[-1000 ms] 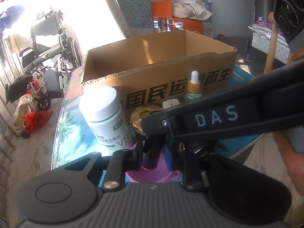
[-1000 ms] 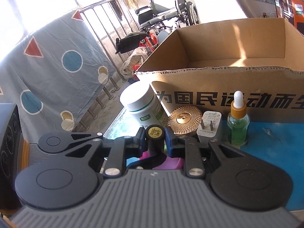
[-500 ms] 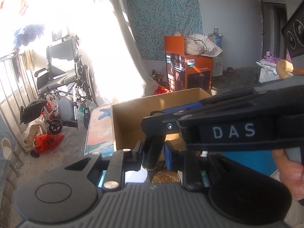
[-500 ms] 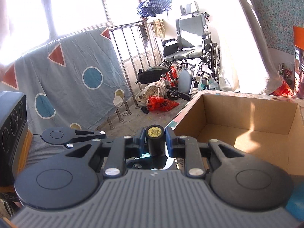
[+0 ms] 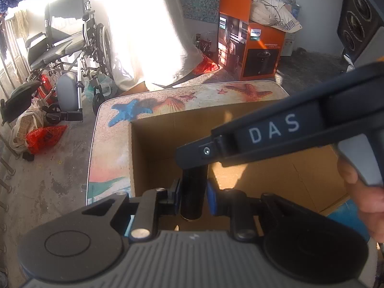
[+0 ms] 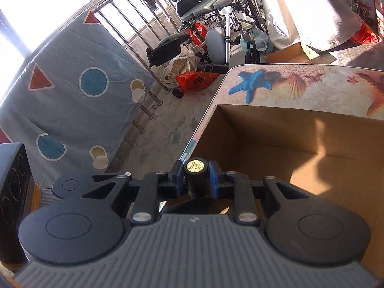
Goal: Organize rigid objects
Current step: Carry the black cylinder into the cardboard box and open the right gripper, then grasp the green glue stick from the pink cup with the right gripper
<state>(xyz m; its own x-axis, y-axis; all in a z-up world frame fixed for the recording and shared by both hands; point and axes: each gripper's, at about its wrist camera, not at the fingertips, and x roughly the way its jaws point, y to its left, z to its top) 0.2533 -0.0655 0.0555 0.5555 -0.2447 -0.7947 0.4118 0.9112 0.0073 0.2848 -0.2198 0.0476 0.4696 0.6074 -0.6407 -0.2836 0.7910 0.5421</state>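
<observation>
Black cylinder (image 5: 194, 192) stood clamped between the blue pads of the left hand-held gripper (image 5: 193, 196) and, at its gold-stickered end (image 6: 194, 166), between those of the right hand-held gripper (image 6: 194, 180); both sets of jaws were nearly closed on it. Directly beyond and beneath both hand-held grippers lay the open cardboard box (image 5: 153, 148) on the seashell-printed tabletop (image 5: 108, 144).

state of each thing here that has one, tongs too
left tongs: shut on a black cylinder
right tongs: shut on the same cylinder, at its gold-labelled end
brown cardboard box: open-topped, nothing visible inside
wheelchair: unoccupied, on the floor
</observation>
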